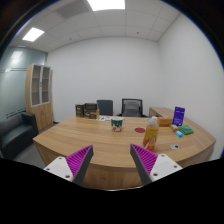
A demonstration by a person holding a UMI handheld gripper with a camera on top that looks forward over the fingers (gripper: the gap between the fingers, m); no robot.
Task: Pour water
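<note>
1. Gripper view took in a meeting room, with a long wooden table (100,135) filling the middle ground and office chairs (131,105) behind it against the far wall.
2. A tall cabinet (40,95) stood at the far side of the room, and a dark sofa (15,135) sat below it, both well apart from anything the task needed.
3. On the table, an orange bottle-like container (150,132) stood upright just beyond the fingers, nearest to the gripper of all the things there; this looked like the thing to pour from, though its contents could not be made out.
4. A small dark cup (116,124) stood farther back near the table's middle, apart from the orange container, and seemed the likely vessel to receive the water.
5. A purple box (179,115) and some small colourful items (185,130) lay toward the table's far end, near the container but not touching it.
6. The gripper (112,163) hovered short of the table with its jaws apart and nothing between the pink pads (80,160).
7. To do the reach well, I judged that the fingers should be lined up with the container, kept wide until they straddled its body, and closed around the middle so that it would not tip against the items nearby.
</note>
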